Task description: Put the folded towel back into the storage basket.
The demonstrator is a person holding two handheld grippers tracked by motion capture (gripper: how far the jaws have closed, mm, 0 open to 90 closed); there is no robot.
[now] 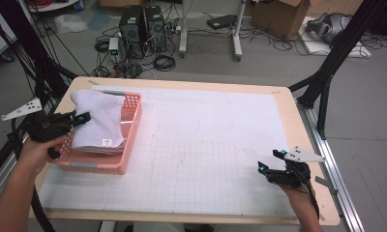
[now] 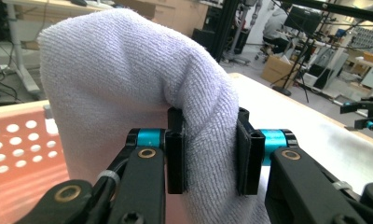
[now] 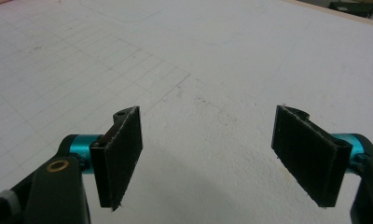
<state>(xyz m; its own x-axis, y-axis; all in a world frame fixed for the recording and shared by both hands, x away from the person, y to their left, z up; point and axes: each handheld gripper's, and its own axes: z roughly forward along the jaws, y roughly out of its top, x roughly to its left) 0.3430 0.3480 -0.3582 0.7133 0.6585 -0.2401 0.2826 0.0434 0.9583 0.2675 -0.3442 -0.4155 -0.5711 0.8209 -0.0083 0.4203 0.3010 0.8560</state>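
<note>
A folded white towel (image 1: pixel 98 122) lies in and partly above a pink perforated basket (image 1: pixel 131 126) at the table's left. My left gripper (image 1: pixel 83 118) is shut on the towel's left edge; in the left gripper view its pads (image 2: pixel 175 158) pinch a thick fold of towel (image 2: pixel 128 79), with the basket wall (image 2: pixel 17 154) at the left. My right gripper (image 1: pixel 270 161) rests near the table's front right edge, open. In the right gripper view its pads (image 3: pixel 124 154) stand wide apart over the bare white mat (image 3: pixel 208 60).
A white gridded mat (image 1: pixel 206 140) covers the wooden table (image 1: pixel 288 104). Beyond the far edge stand computer towers (image 1: pixel 142 29), cables and a cardboard box (image 1: pixel 283 17) on the floor. A black frame leg (image 1: pixel 327 72) rises at the right.
</note>
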